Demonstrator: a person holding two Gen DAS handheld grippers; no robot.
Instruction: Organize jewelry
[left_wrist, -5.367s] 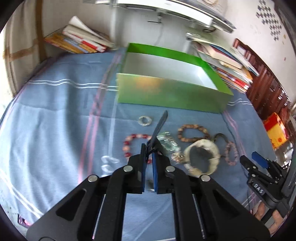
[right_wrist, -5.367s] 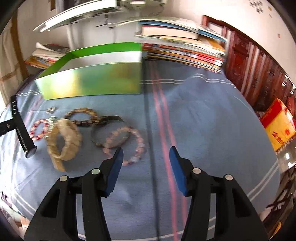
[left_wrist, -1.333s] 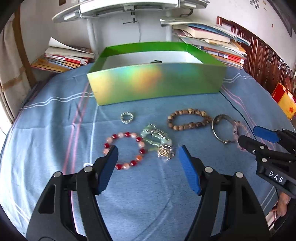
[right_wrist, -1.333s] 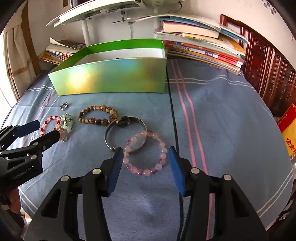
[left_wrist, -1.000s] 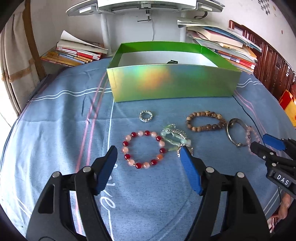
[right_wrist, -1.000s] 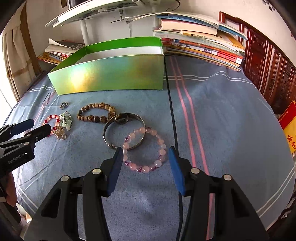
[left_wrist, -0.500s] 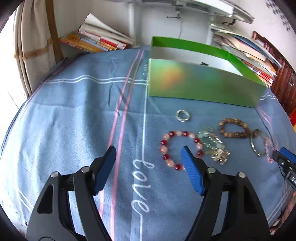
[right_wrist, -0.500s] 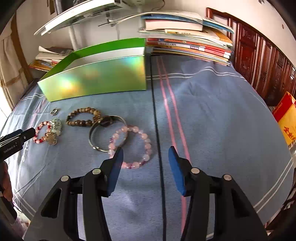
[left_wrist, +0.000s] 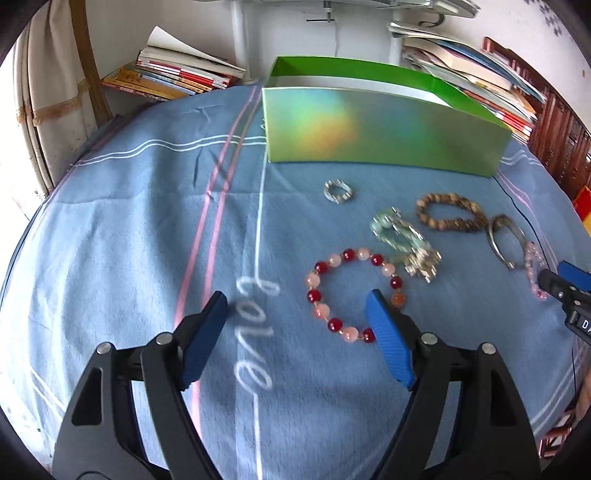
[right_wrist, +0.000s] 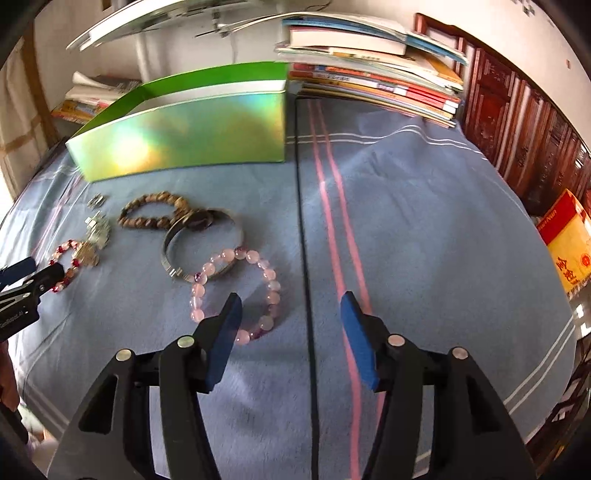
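Jewelry lies on a blue cloth in front of an open green box. A red and pink bead bracelet lies just ahead of my open left gripper, beside its right finger. Beyond it are a pale green charm bracelet, a small silver ring, a brown bead bracelet and a metal bangle. A pink bead bracelet lies just ahead of the left finger of my open right gripper. Both grippers are empty.
Stacks of books and magazines lie behind the box on both sides. A white desk-lamp post stands behind. Dark wooden furniture and a red-yellow box stand to the right. The cloth bears a white "love".
My left gripper has let go of the dark strap it held and is open, and has swung left. The large cream bracelet is gone from the cloth. My right gripper has shifted slightly.
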